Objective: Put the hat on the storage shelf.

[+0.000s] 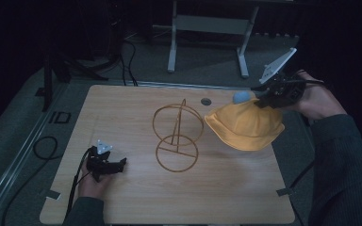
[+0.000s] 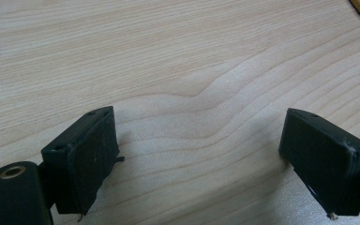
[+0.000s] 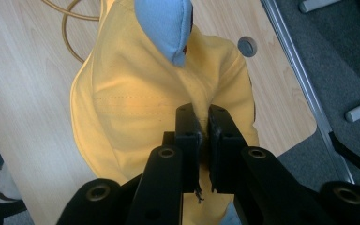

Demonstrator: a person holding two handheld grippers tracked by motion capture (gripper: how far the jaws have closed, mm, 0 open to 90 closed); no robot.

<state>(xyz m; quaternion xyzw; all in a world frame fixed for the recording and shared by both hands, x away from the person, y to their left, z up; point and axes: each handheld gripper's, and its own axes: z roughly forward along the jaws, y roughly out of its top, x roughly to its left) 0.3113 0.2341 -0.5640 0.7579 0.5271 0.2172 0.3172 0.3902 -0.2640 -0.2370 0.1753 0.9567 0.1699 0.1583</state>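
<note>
Evidently mid-task: right gripper (image 3: 201,136), jaws clamped on yellow hat (image 1: 245,125), holds it lifted beside wire stand (image 1: 176,136), not yet hung; left gripper (image 2: 197,154), jaws apart, idles on desk (image 2: 168,56)

The tabletop (image 2: 178,56) under the left gripper's fingers (image 2: 82,157) is pale wood with a wavy grain and a smooth, matt finish. Those fingers look like matt black plastic with slightly scuffed faces. Pinched between the right gripper's fingers (image 3: 187,140) is a yellow hat (image 3: 136,108) of soft woven cloth with visible stitching; beyond them sits a light blue cloth piece (image 3: 164,23). The stand (image 1: 176,136) is thin golden wire.
</note>
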